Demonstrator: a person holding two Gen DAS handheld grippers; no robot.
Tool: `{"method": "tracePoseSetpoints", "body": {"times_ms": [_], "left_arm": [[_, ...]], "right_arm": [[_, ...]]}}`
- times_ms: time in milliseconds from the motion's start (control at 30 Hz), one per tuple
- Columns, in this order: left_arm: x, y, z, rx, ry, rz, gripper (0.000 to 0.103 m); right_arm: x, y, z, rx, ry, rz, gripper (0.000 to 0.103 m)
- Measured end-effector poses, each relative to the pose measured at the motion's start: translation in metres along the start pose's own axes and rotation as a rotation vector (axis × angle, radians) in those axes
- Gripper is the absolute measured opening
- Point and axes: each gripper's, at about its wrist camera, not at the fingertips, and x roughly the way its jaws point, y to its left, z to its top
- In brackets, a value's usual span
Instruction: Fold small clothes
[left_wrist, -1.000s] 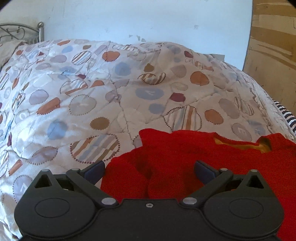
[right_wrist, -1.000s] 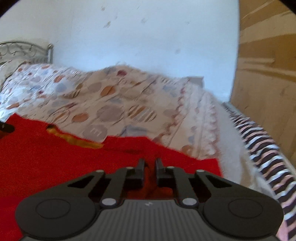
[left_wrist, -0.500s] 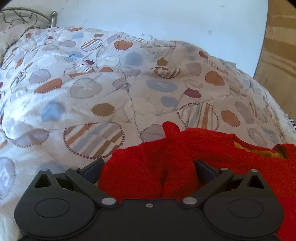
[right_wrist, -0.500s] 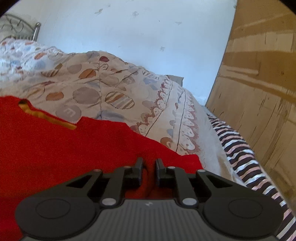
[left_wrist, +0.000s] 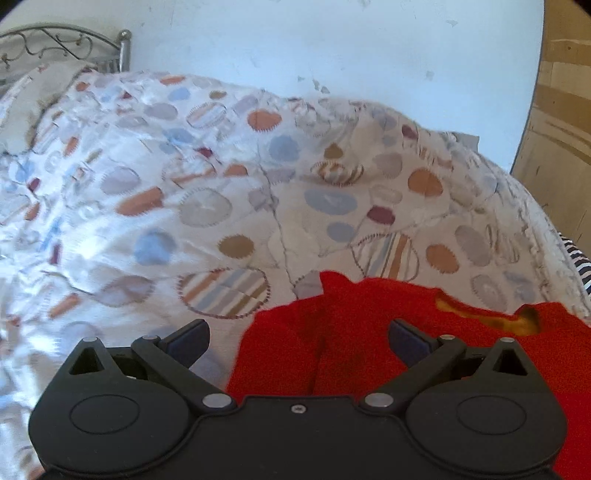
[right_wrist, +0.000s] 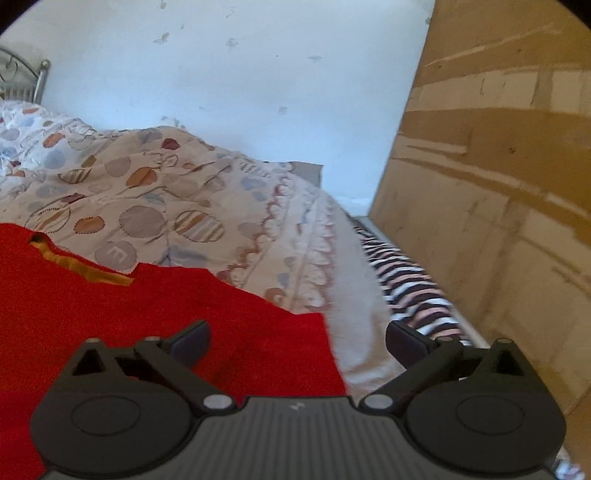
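Across the bed, a quilt (left_wrist: 229, 192) printed with coloured circles covers nearly everything, rumpled and rising toward a pale wall (right_wrist: 229, 92), with a metal headboard (left_wrist: 66, 48) at the far left corner. Along the right side stands a brown wooden panel (right_wrist: 498, 184), and a striped sheet (right_wrist: 410, 284) shows between it and the quilt's edge. On the near part of the quilt lies a small red top (left_wrist: 369, 332), its yellow-lined neck opening (right_wrist: 85, 267) facing the wall. Over its left edge hangs the left gripper (left_wrist: 297, 338), fingers spread wide and holding nothing. Over its right edge hangs the right gripper (right_wrist: 297, 338), also spread wide and empty, one finger (right_wrist: 192, 338) above red cloth, the other beyond it.
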Motion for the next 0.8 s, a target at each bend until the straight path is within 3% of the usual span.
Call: {"method": "tracePoseSetpoints", "body": {"times_ms": [200,467,700,800], "left_arm": [[-0.058,0.001,0.005,0.056,-0.033,0.05,0.103],[-0.115,0.012,-0.007,0.054,-0.065,0.031,0.103],[-0.151,0.032,-0.031,-0.015,-0.064,0.011,0.103],[-0.153,0.043,-0.051,-0.037,-0.038,0.048,0.103]], "right_arm": [[-0.056,0.003,0.003,0.017,-0.037,0.046,0.103],[-0.124,0.021,0.019,0.008,-0.143,0.114,0.103],[-0.156,0.044,0.018,0.011,-0.19,0.184,0.103],[-0.159,0.06,0.01,0.008,-0.171,0.215,0.103]]}}
